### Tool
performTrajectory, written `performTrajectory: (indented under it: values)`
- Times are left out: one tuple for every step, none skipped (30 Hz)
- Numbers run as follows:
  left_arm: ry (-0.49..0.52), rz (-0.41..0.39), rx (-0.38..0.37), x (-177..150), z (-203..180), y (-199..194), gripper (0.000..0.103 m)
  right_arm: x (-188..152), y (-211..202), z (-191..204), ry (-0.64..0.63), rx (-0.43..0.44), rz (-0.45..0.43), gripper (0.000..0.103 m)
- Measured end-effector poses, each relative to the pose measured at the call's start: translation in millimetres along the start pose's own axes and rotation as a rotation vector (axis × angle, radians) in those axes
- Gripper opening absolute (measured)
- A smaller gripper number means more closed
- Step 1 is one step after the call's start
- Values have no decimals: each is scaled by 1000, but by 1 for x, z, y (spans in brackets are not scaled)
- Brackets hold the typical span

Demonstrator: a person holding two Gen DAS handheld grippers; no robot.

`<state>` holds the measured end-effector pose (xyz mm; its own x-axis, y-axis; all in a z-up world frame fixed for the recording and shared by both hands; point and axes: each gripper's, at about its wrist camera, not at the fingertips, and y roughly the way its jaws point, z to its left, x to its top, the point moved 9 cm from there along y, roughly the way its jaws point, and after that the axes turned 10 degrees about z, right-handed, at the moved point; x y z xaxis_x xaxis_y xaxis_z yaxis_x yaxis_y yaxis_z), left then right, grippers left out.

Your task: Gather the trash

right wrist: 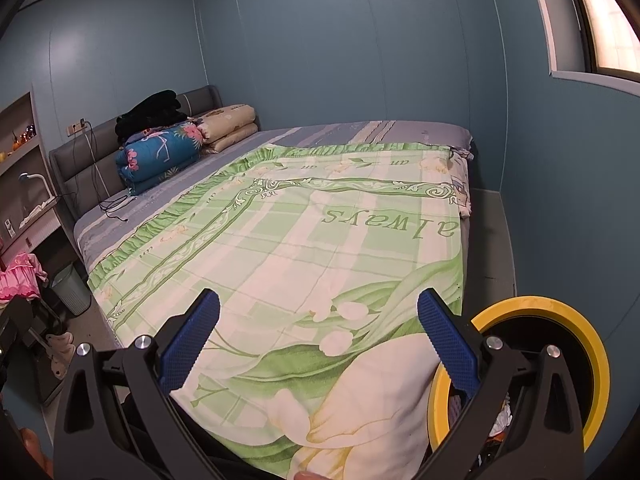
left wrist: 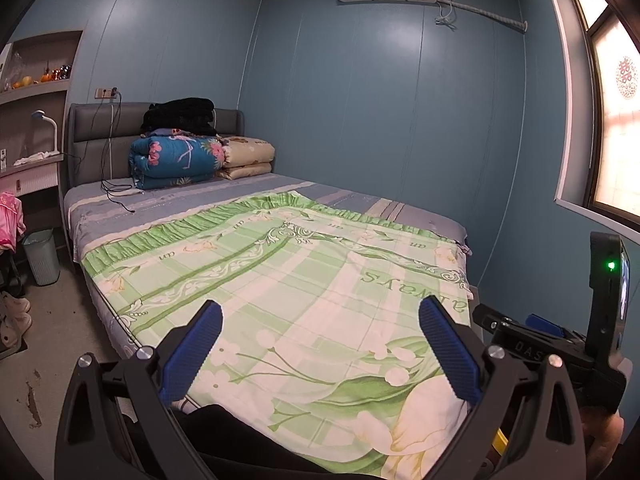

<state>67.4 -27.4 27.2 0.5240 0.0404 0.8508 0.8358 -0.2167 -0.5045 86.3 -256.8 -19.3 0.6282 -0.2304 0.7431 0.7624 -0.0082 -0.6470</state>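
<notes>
My left gripper is open and empty, held over the foot of a bed with a green flowered sheet. My right gripper is open and empty over the same sheet. A yellow-rimmed bin with scraps of trash inside stands at the bed's near right corner, just behind my right gripper's right finger. The right gripper's body also shows in the left wrist view at the right. I see no loose trash on the bed.
Folded quilts and dark clothing are piled at the headboard. A black cable lies on the mattress. A pale ribbed waste basket stands on the floor left of the bed, also in the right wrist view. Shoes and a desk are at left.
</notes>
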Motion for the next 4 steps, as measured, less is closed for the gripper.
performTrajectory:
  values:
    - [-1,4,0,-1,1,1,95,0,1,0,1,0,2,95]
    - [-2,7,-2,-1,2,2,95,0,2,-1,2,0,4,95]
    - [-3,10,-3,-1,2,2,95,0,2,-1,3,0,5,95]
    - [-4,13,-4,-1,3,3,95,0,2,-1,4,0,6,95]
